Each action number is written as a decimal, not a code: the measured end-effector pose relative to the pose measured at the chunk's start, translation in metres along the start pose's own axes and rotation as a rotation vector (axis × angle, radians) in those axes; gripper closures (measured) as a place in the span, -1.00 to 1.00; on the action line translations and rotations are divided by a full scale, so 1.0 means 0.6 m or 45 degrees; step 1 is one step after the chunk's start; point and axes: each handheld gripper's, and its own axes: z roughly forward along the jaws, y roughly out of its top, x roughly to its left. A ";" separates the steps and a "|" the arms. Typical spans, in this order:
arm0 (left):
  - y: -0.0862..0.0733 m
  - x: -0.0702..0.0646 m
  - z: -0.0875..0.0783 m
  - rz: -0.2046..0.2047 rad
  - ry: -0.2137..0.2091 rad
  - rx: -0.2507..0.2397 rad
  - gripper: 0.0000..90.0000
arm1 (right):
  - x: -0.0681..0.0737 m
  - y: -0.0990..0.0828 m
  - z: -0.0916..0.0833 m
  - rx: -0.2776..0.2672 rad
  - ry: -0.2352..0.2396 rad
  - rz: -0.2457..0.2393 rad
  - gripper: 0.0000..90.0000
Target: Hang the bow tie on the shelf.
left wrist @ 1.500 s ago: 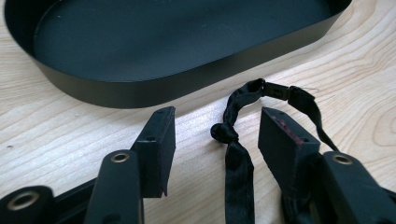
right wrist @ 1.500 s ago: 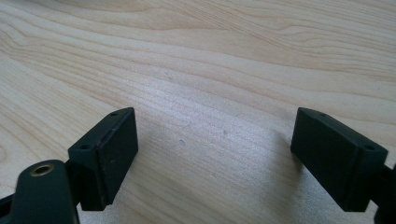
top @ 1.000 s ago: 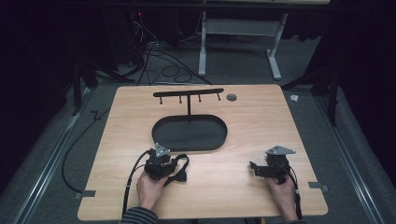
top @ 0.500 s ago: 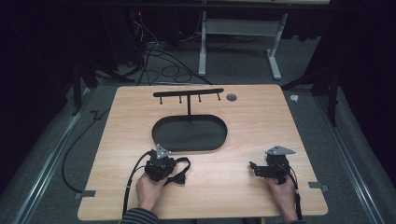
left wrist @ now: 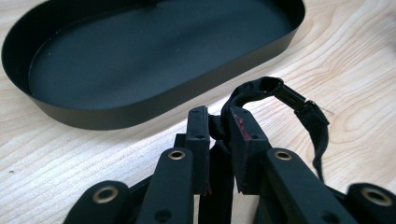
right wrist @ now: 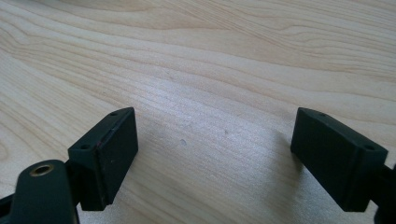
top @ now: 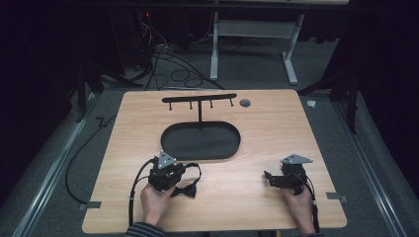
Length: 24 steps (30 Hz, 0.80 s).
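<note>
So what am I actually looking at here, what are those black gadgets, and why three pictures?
No robot arm here: a person holds a two-jaw hand tool in each hand at a wooden table. One picture comes from a fixed camera looking down from above; the other two come from small cameras riding on each tool, looking along its jaws. On the table stands a black oval tray with an upright post carrying a bar of hooks. The left gripper has its jaws shut on a black bow tie, pinching its strap, whose loop arches up beside the tray. The right gripper is open with nothing between its jaws, resting near the table's right side.
</note>
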 end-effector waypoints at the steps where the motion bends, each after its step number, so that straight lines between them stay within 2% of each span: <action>1: 0.003 0.000 -0.004 -0.001 -0.004 -0.005 0.75 | 0.000 0.000 0.000 0.000 0.000 0.000 -0.64; 7: 0.018 -0.002 -0.021 -0.001 -0.016 -0.062 0.76 | 0.000 0.000 0.000 0.000 0.001 0.000 -0.65; 11: 0.027 -0.002 -0.033 0.016 -0.010 -0.079 0.76 | 0.000 0.000 0.000 0.000 0.001 0.000 -0.64; 15: 0.042 -0.001 -0.050 0.015 -0.010 -0.129 0.76 | 0.000 0.000 0.000 0.000 0.001 -0.001 -0.64; 24: 0.067 0.000 -0.066 0.043 -0.006 -0.163 0.76 | 0.000 0.000 0.000 0.000 0.001 0.000 -0.64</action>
